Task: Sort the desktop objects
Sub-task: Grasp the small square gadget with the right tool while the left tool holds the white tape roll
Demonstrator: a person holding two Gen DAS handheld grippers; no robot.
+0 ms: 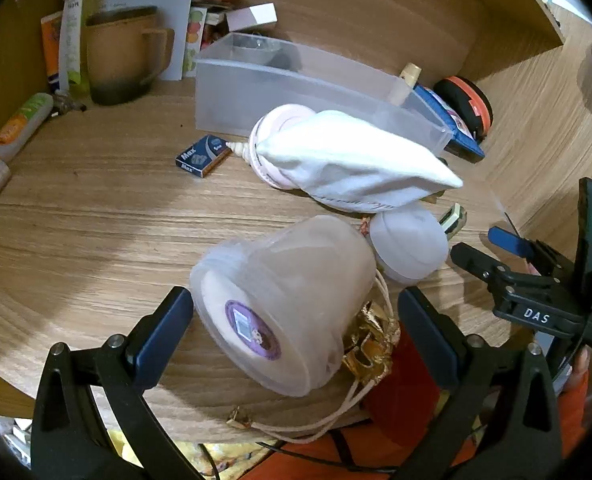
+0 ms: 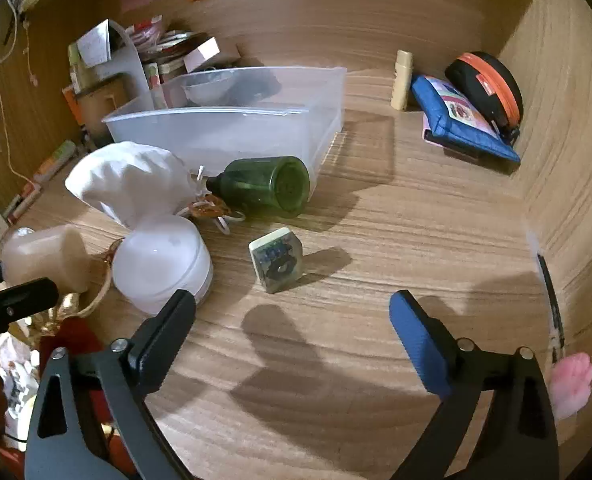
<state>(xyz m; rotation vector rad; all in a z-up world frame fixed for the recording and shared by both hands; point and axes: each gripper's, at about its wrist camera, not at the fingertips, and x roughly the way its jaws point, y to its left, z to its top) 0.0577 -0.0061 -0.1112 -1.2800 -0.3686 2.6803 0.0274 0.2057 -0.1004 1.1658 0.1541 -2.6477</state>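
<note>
The left gripper (image 1: 296, 320), jaws spread wide, straddles a frosted plastic cup (image 1: 284, 304) lying on its side near the desk's (image 2: 375, 220) front edge, seemingly lined up to clamp it. Behind, by the back edge, the clear bin (image 2: 224, 128) stands open-topped, probably the cup's destination. The right gripper (image 2: 292, 316), also spread and empty, hovers over bare wood near the right edge, perhaps eyeing the small square block (image 2: 276, 260).

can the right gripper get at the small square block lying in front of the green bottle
Probably yes. The right gripper is open, and only bare wooden desk lies between its fingers and the small square whitish block. The domed white plastic container sits left, apart from the block.
</note>
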